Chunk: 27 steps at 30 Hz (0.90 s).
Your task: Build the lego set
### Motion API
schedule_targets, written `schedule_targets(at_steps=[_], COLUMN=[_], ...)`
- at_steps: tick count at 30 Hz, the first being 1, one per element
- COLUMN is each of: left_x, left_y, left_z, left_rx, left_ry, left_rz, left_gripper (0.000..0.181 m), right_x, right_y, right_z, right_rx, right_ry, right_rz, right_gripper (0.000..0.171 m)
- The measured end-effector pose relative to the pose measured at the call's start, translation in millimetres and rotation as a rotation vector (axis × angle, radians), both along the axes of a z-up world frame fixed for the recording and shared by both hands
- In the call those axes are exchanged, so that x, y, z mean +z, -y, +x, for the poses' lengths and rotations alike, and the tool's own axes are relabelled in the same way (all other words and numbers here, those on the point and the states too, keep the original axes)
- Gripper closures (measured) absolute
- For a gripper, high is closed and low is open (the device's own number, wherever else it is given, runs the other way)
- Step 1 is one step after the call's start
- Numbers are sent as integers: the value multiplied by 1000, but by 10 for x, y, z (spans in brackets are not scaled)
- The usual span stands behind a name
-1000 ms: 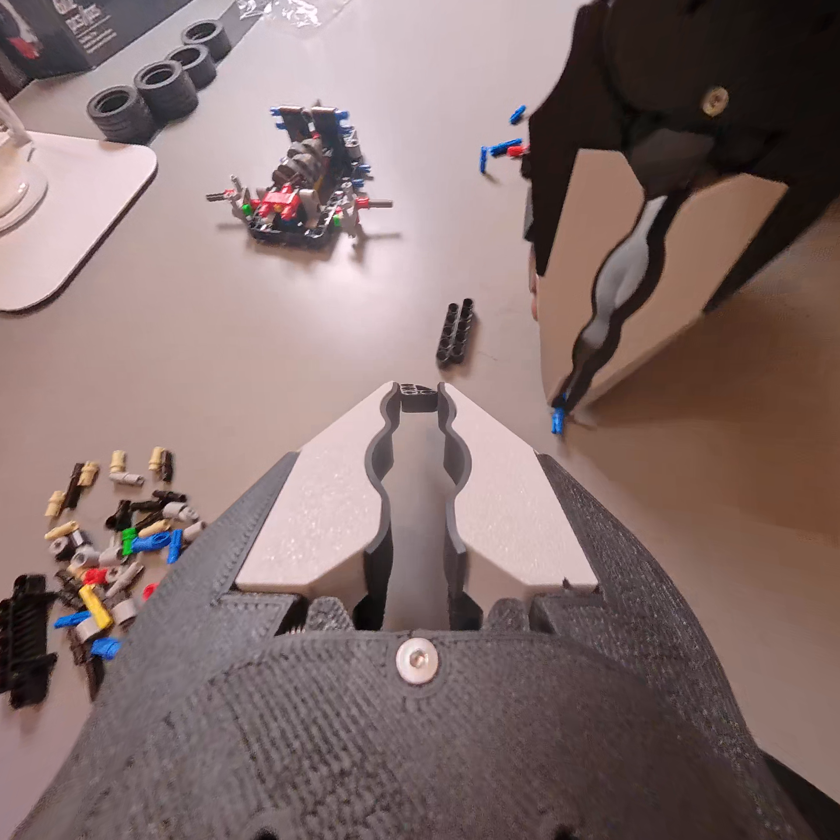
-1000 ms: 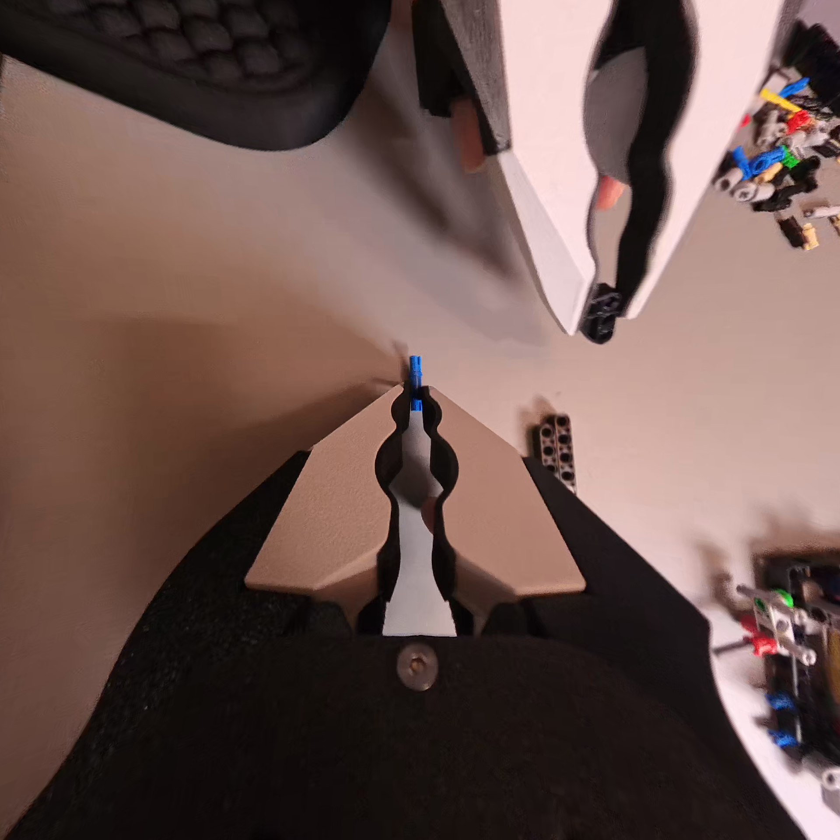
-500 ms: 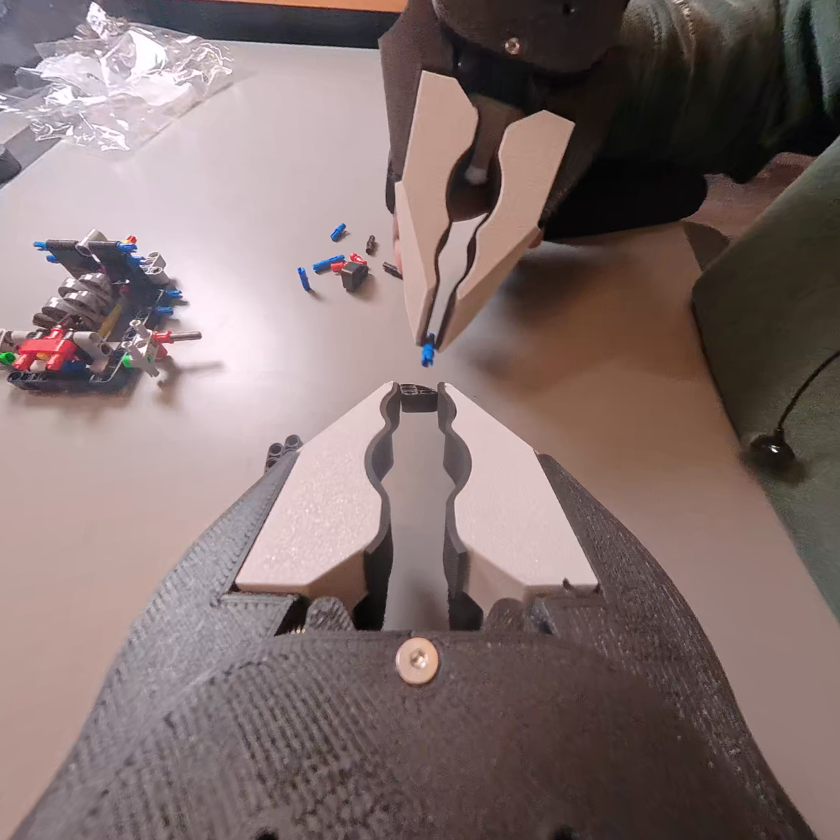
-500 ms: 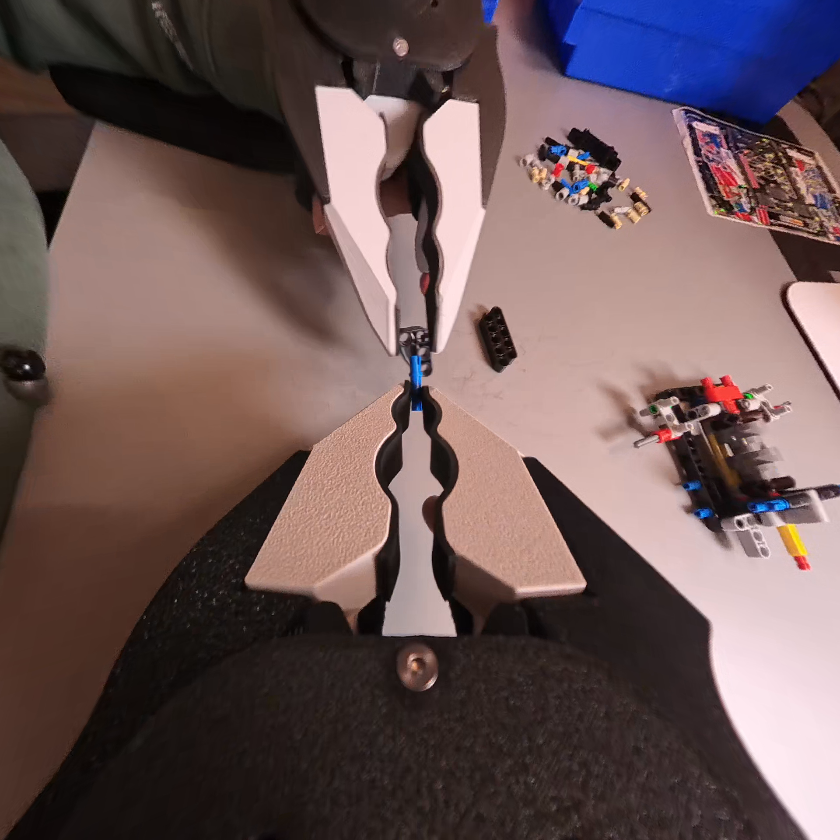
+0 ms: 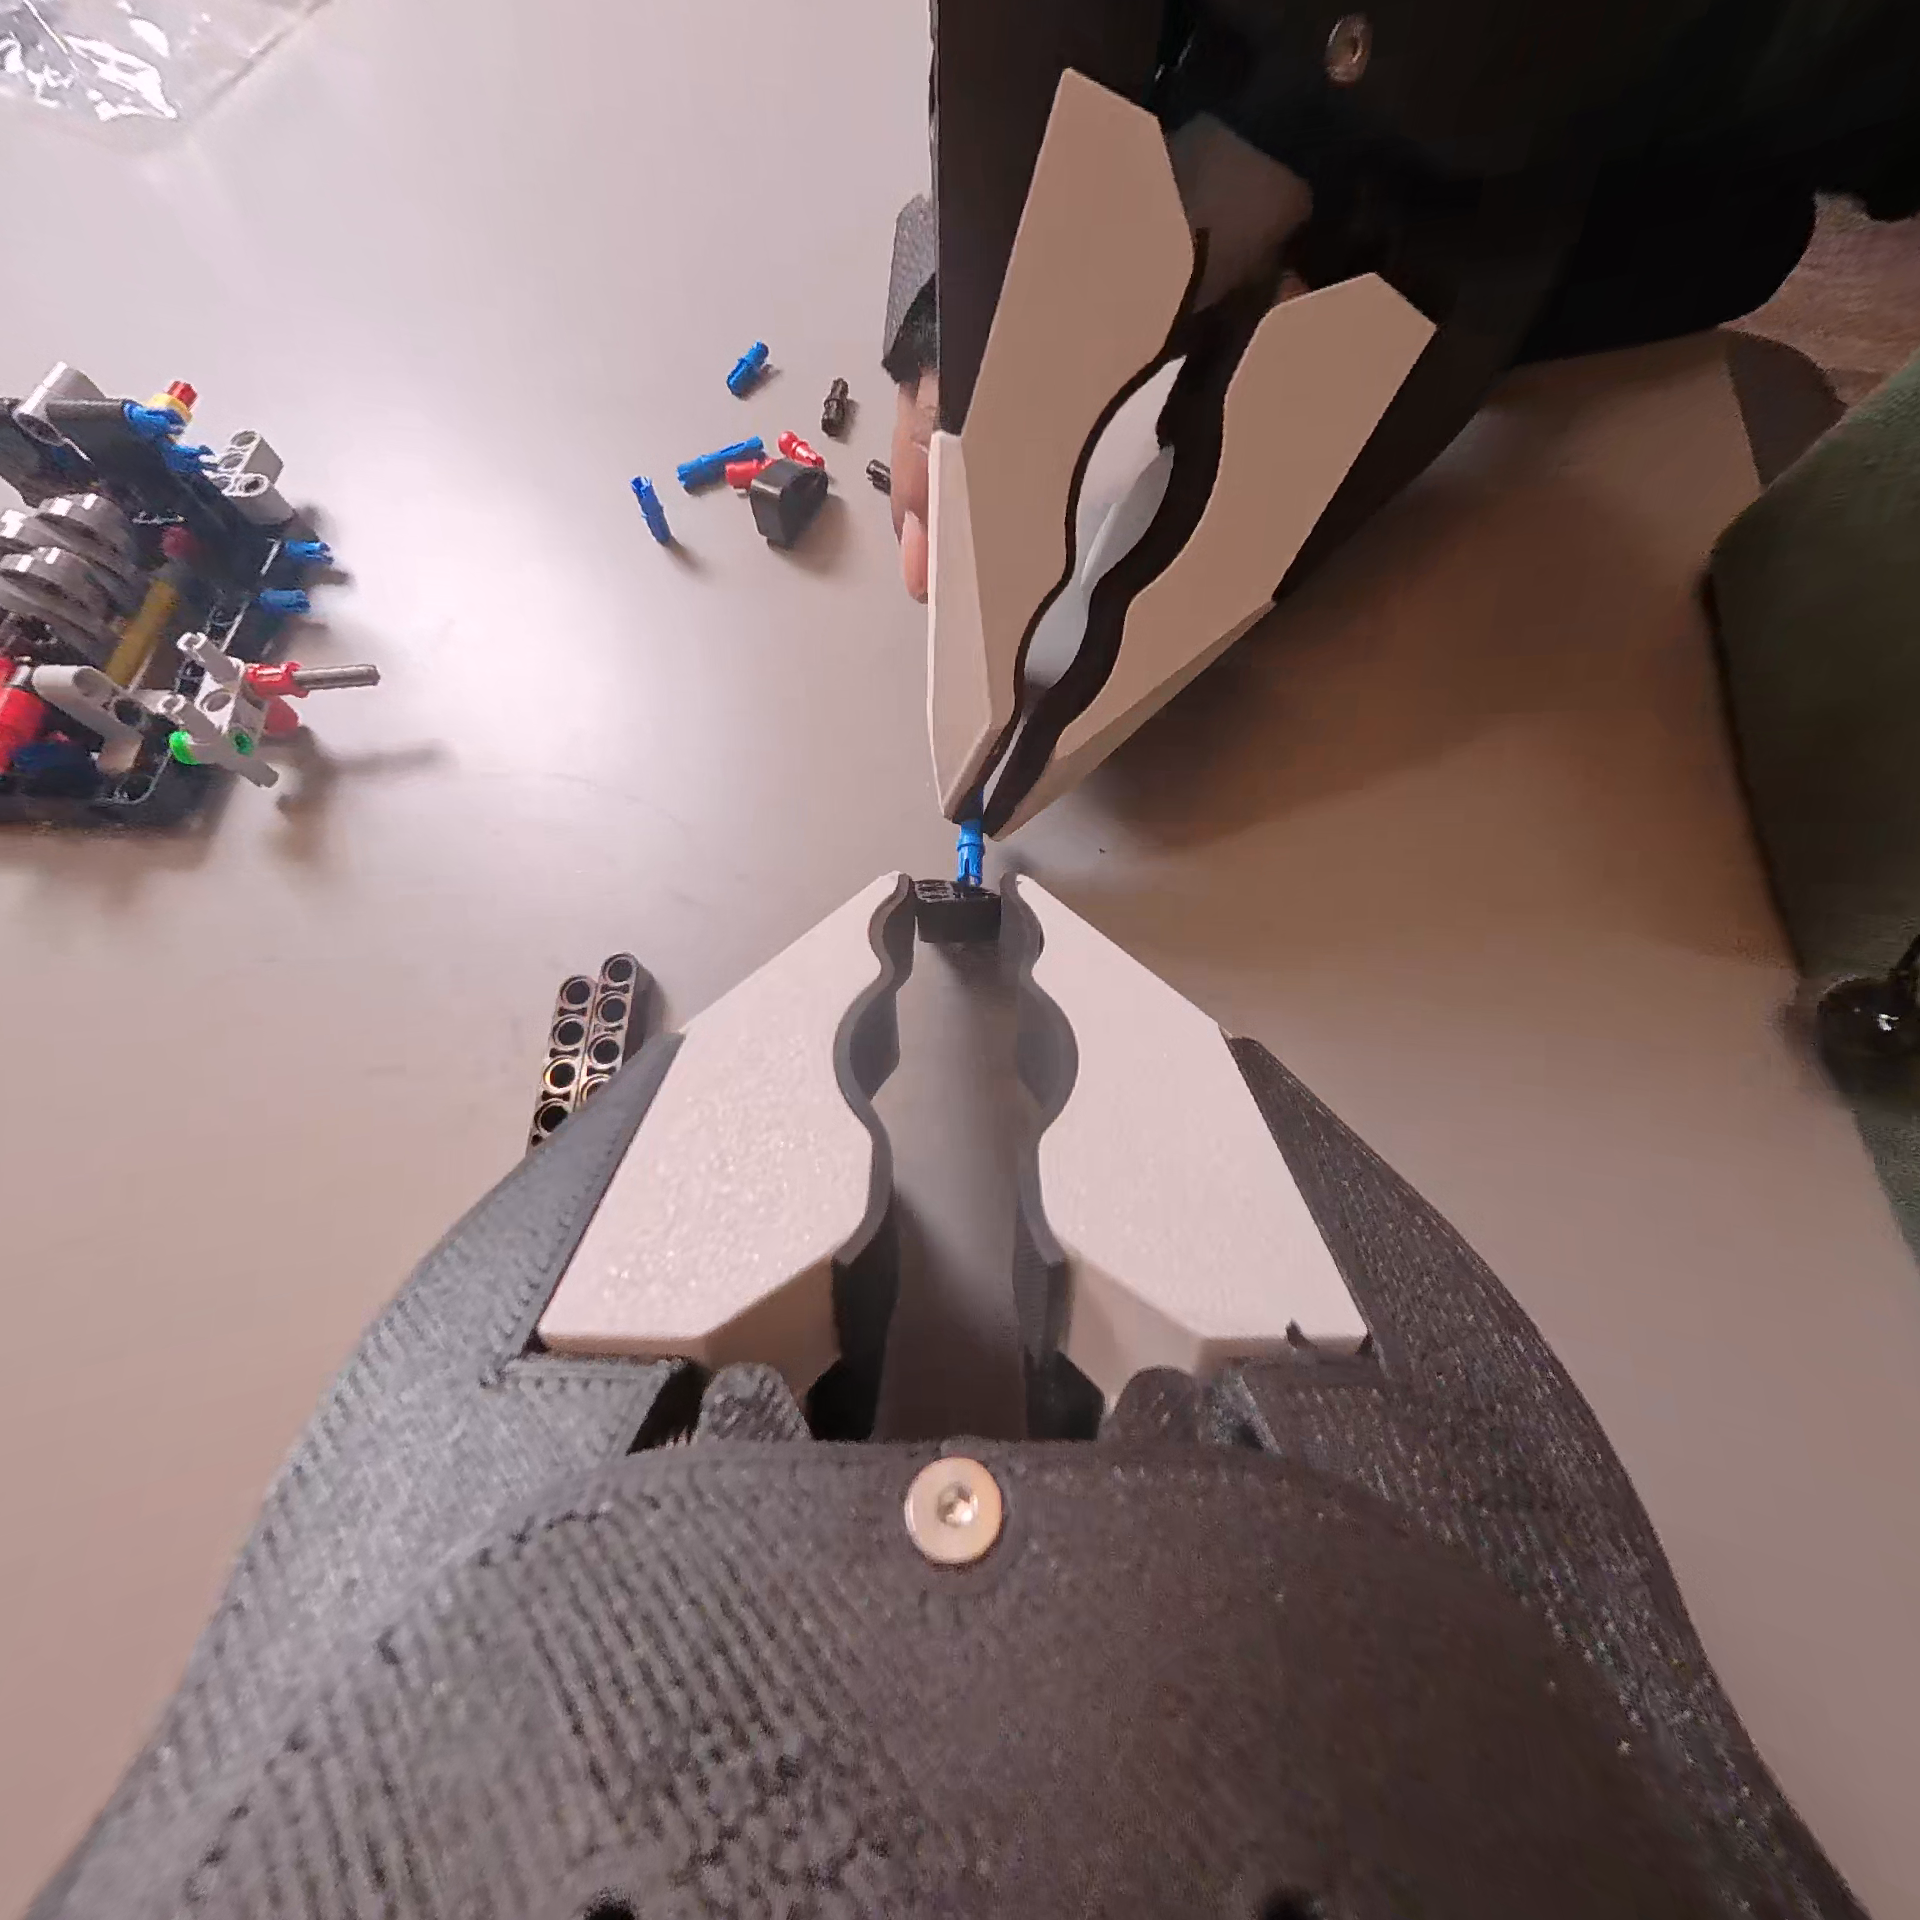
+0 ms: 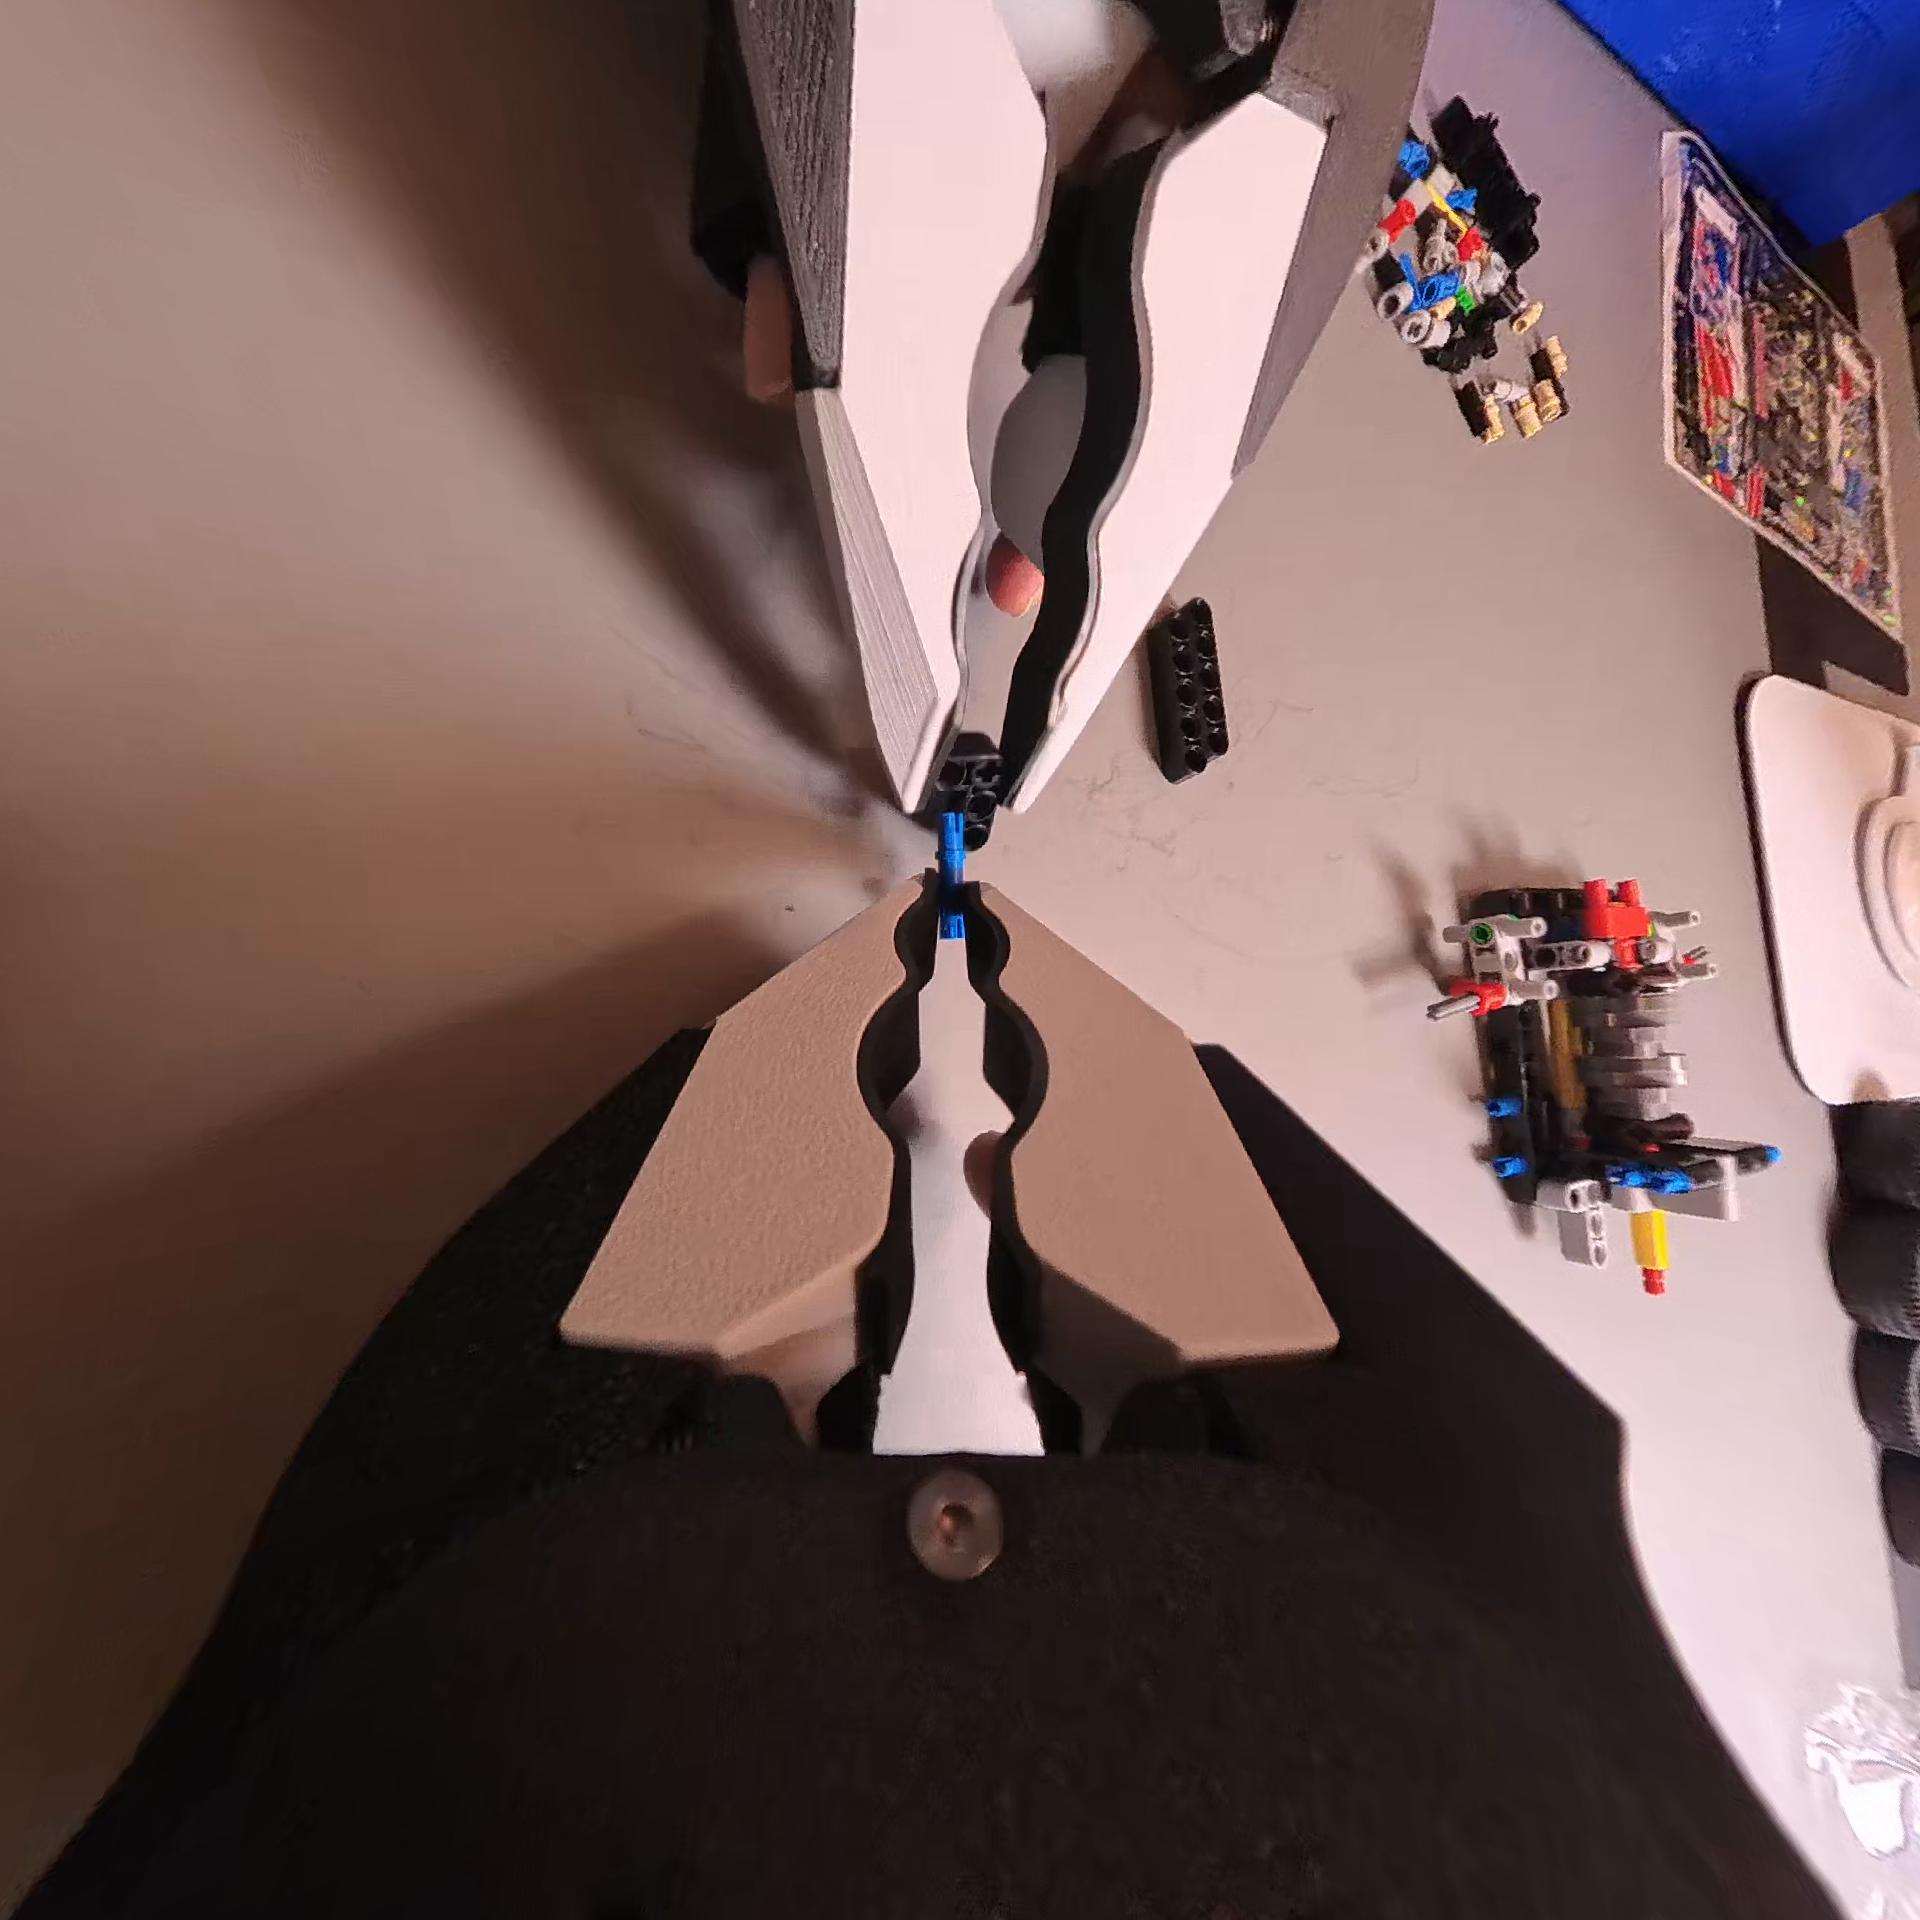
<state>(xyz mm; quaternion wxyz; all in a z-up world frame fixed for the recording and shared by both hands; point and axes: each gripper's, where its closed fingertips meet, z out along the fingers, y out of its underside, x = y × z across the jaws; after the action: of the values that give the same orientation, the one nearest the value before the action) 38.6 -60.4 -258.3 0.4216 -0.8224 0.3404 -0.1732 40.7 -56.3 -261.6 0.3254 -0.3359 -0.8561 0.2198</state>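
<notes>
You are joining a blue pin [image 6: 951, 891] to a black connector [image 5: 957, 906]. Your right claw [image 6: 951, 902] clamps the pin; your left claw [image 5: 957, 896] clamps the connector, tip to tip. Next, keep the pin in line with a hole and push straight.

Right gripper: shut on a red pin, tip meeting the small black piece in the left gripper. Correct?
Not quite: the pin is blue, not red, as the right wrist view shows. The rest holds: right gripper shut on it, tip at the small black piece in the left gripper.
</notes>
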Motion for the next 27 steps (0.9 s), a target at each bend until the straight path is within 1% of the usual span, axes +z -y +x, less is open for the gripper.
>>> schedule_targets(at_steps=[1, 5, 11, 17, 22, 25, 27], left_x=[-8, -11, -6, -16, -4, 5, -1], left_y=[-5, -21, -33, -19, -14, -9, -3], left_z=[3, 3, -27, -13, 1, 25, 21], left_rx=[4, 18, 37, 31, 28, 21, 17], left_ry=[-8, -26, -38, -42, -37, -37, -46], left_rz=[0, 3, 5, 0, 0, 6, 7], left_gripper=[167, 167, 167, 167, 167, 167, 167], right_x=[8, 25, 119, 120, 213, 193, 179], right_y=[6, 2, 17, 55, 120, 129, 129], right_z=[-9, -25, -44, -46, -58, -53, -48], right_rx=[4, 20, 43, 65, 95, 98, 89], right_ry=[-8, -34, -94, -117, -172, -161, -146], right_rz=[16, 88, 116, 67, 21, 0, -52], right_gripper=[170, 170, 170, 170, 170, 170, 170])
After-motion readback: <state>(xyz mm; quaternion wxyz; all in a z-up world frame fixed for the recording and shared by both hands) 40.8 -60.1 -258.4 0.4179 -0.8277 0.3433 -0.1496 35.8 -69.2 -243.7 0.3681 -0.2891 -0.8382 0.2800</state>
